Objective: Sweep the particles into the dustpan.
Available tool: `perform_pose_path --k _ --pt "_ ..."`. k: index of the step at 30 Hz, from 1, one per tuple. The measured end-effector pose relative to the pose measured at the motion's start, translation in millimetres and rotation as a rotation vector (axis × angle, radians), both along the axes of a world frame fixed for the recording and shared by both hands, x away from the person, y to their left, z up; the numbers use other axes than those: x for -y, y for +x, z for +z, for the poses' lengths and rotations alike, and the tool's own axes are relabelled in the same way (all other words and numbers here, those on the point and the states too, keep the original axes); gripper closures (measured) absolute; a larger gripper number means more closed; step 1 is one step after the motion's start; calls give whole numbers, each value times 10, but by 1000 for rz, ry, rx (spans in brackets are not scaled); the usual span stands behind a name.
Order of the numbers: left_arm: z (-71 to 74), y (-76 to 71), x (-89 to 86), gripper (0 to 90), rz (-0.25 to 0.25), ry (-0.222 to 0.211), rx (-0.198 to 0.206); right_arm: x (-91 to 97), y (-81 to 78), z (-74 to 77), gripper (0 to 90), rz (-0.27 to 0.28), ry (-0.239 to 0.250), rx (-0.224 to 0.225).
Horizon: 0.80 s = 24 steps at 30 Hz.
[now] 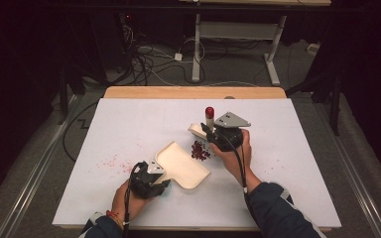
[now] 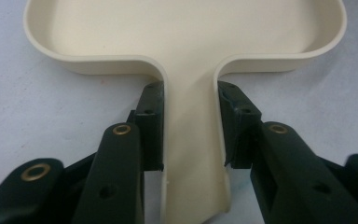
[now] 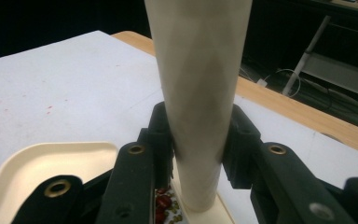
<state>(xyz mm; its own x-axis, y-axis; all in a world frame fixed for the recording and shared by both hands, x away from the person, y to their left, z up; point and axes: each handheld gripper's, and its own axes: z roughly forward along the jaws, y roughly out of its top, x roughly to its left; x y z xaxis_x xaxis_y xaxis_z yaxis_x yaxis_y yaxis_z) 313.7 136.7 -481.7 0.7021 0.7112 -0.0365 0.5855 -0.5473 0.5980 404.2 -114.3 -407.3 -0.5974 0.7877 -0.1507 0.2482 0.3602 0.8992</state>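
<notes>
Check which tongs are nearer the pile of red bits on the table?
Right. The right tongs grip the brush handle just beside the red pile. The left tongs clamp the dustpan handle, with the pan between them and the pile.

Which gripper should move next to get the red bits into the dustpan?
Right, probably. The right gripper holds the brush upright beside the red pile. The left gripper is clamped on the dustpan handle, mouth facing the pile, so it should just steady it.
</notes>
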Motion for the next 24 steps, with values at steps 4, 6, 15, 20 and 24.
perform_pose_path --k 4,6,15,20,24 --pt "-9 9 34 635 3 5 3 -27 -48 -1 690 17 14 -10" --pt "-24 26 65 635 5 3 1 -56 -93 -5 688 28 21 -20" --pt "-30 70 176 635 23 -4 12 -101 -206 7 688 48 39 -41" --pt "-28 93 224 635 21 -5 10 -121 -252 5 687 58 45 -46" --pt "-31 108 207 635 14 -8 5 -127 -334 11 688 55 81 -57"
